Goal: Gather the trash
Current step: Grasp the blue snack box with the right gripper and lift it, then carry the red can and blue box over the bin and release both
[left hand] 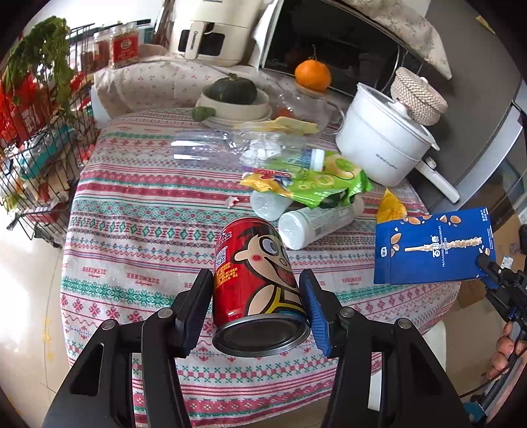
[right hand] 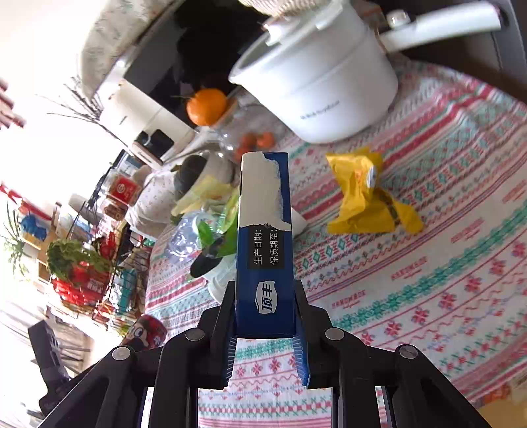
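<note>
My left gripper (left hand: 257, 283) is shut on a red drink can (left hand: 255, 280) with a cartoon face, held above the patterned tablecloth (left hand: 138, 230). My right gripper (right hand: 265, 289) is shut on a blue biscuit box (right hand: 265, 237), held edge-on; the box also shows in the left wrist view (left hand: 434, 247) at the right, with the right gripper (left hand: 485, 265) at its edge. More trash lies on the table: a green snack bag (left hand: 316, 184), clear plastic bottles (left hand: 230, 148), white bottles (left hand: 316, 224) and a yellow wrapper (right hand: 365, 197).
A white electric pot (left hand: 385, 145) stands at the back right, a bowl with a squash (left hand: 234, 98) and an orange (left hand: 313, 75) behind. A wire rack (left hand: 39, 158) with groceries stands left of the table. An air fryer (left hand: 214, 29) and oven are at the back.
</note>
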### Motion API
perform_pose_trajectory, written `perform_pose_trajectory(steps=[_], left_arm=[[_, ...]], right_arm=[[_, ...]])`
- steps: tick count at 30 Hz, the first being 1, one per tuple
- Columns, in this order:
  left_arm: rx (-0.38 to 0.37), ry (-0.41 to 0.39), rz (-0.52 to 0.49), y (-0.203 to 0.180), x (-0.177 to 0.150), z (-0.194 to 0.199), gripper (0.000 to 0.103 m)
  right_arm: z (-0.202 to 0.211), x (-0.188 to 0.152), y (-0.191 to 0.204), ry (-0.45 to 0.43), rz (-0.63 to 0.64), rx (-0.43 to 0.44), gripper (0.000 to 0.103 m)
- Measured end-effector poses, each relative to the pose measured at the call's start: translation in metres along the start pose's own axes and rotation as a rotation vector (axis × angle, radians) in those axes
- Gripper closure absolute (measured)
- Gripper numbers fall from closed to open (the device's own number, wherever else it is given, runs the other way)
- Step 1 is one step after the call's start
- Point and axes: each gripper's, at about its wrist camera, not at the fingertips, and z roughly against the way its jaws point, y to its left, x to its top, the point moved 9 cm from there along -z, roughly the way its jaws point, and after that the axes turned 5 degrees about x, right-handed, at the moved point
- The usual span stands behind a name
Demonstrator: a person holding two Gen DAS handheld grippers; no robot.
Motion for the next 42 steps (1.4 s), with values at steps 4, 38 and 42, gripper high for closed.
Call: perform_pose_trajectory(steps=[4, 38, 42], left_arm=[[-0.033, -0.023, -0.053, -0.023, -0.006, 0.012, 0.046], [-0.227, 0.025, -0.365, -0.178, -0.071, 0.023, 0.046], [-0.233, 0.035, -0.382, -0.187, -0.078, 0.021, 0.046]], right_arm=[[0.038, -0.003, 0.013, -0.041, 0.109, -0.050, 0.078], [0.144, -0.101, -0.156, 0.339, 0.173, -0.659, 0.077], [0.135, -0.115, -0.165, 0.403, 0.167, -0.671, 0.077]])
